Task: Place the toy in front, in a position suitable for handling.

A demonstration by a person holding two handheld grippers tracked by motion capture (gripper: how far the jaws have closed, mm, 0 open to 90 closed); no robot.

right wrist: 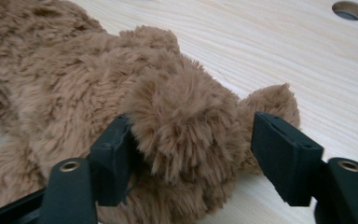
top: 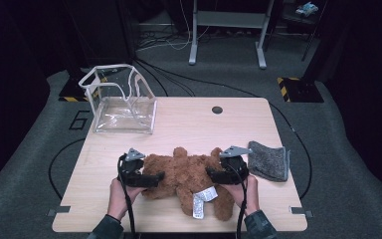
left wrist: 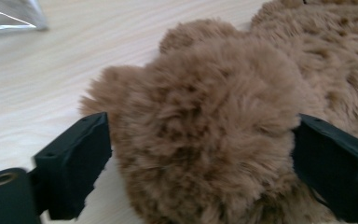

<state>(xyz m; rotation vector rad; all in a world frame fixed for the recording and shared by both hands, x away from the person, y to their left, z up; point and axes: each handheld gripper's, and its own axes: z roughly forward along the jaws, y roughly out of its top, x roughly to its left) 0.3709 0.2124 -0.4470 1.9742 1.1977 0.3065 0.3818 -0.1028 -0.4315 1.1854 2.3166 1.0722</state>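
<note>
Brown plush defines the work item: a teddy bear (top: 186, 177) lying flat near the front edge of the wooden table (top: 189, 124), its long axis running across the table from left to right. The left gripper (top: 151, 178) straddles a limb at the bear's left end; in the left gripper view both jaws sit against the fur, apparently gripping it. The right gripper (top: 214, 174) straddles a limb at the right end; one jaw touches the fur, the other stands just clear, so no grip is made yet. Each hand is at its own end. A clear plastic bag (top: 122, 102) stands at the far left corner; a grey cloth (top: 268, 160) lies right of the bear. Grey carpet and cables surround the table.
</note>
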